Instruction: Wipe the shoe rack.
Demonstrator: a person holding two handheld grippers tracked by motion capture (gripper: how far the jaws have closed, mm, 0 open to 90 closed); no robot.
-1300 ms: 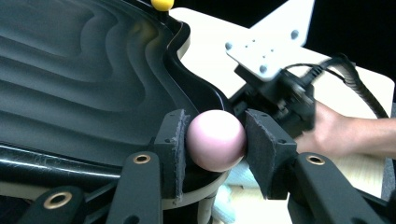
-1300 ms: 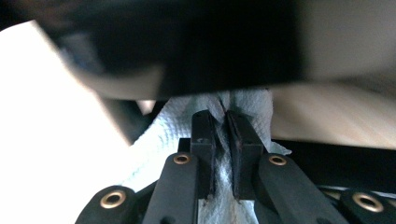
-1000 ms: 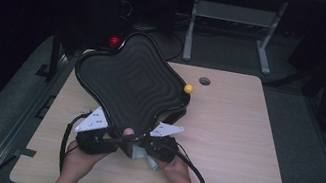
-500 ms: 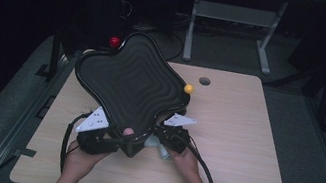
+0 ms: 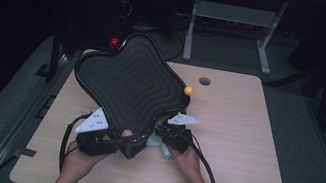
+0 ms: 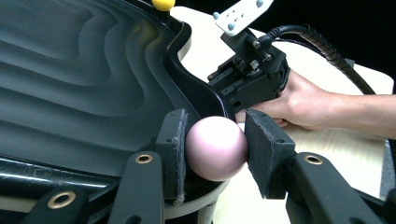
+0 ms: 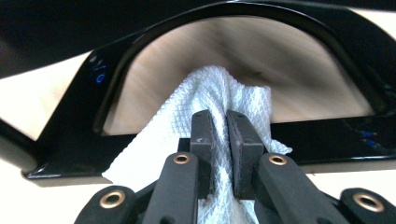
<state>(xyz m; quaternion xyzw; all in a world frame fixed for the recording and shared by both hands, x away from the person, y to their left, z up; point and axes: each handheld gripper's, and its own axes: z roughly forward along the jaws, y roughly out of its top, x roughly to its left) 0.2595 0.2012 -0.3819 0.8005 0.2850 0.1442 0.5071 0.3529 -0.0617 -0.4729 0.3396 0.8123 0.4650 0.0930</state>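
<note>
A black wavy star-shaped tray lies on the wooden table. At its near corner my left gripper is shut on a pink ball. In the left gripper view both pads press the pink ball just inside the tray's rim, and the jaws of the left gripper have just been closing on it. My right gripper sits at the tray's near right edge. In its own view the right gripper is shut on a white cloth against the tray's black frame.
A yellow ball sits at the tray's right rim, yellow ball far from the jaws. A red ball shows behind the tray's far left corner. A round hole is in the tabletop. Bare table spreads to the right.
My right gripper has shifted right and a little farther from the person, along the tray's near edge, with the cloth. The left gripper has stayed at the near corner with the pink ball.
</note>
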